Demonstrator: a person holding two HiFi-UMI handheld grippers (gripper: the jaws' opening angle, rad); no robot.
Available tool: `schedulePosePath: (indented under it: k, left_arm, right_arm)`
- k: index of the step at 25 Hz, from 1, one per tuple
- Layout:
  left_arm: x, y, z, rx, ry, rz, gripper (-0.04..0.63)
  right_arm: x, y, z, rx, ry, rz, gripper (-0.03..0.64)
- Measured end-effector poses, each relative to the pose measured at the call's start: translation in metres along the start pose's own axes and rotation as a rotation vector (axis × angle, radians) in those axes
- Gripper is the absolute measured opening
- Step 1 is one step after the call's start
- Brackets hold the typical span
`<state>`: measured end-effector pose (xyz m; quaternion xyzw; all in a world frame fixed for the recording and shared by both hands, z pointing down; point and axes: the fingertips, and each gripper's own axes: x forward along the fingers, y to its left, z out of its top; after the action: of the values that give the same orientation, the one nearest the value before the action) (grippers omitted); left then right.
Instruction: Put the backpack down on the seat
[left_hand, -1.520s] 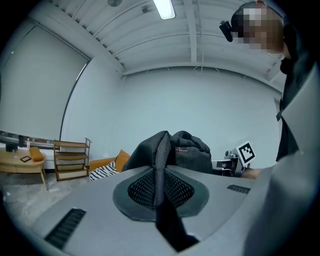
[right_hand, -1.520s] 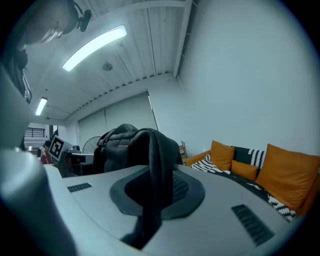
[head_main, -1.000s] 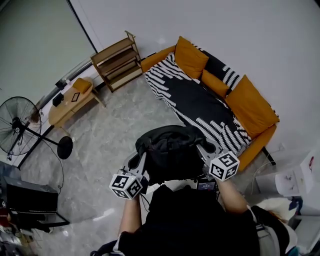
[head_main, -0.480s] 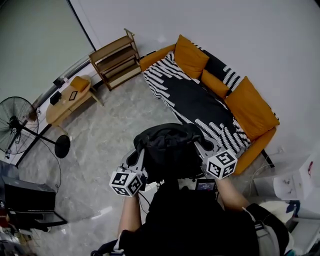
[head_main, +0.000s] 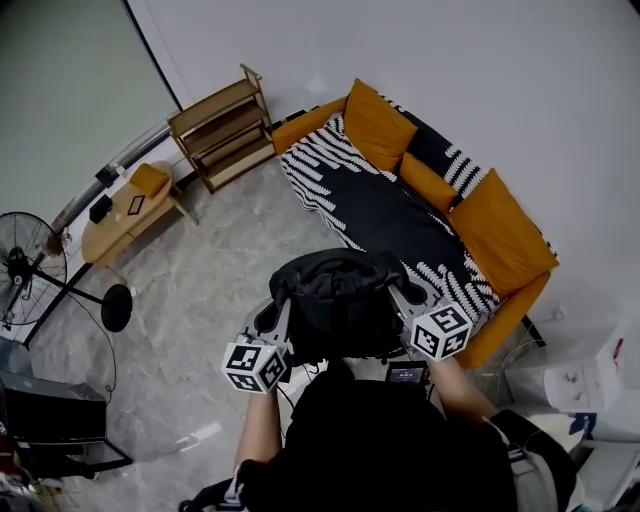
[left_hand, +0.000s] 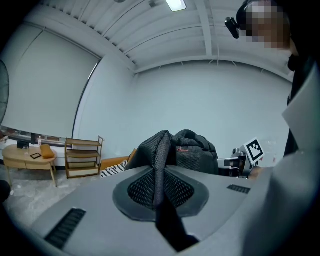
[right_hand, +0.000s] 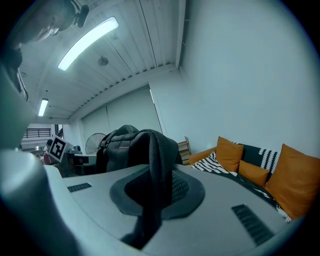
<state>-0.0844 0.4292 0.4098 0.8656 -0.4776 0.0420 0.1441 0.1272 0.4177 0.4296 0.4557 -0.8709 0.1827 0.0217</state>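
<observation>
Holding the backpack above the floor near the sofa seat, clamping one strap tight in the left tongs, the other in the right tongs

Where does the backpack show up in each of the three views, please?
Head view: backpack at lower centre.
Left gripper view: backpack at centre, slightly right.
Right gripper view: backpack left of centre.
Shared landmark: orange sofa, seen in all three.
</observation>
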Motion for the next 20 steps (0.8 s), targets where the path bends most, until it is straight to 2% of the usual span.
schedulePosePath:
  k: [20]
  left_arm:
    - [0.101,0.106,0.062,0.029,0.000,-0.092,0.046]
  right_arm:
    - [0.132,-0.040,0.057,0.035,-0.022,-0.041,0.046]
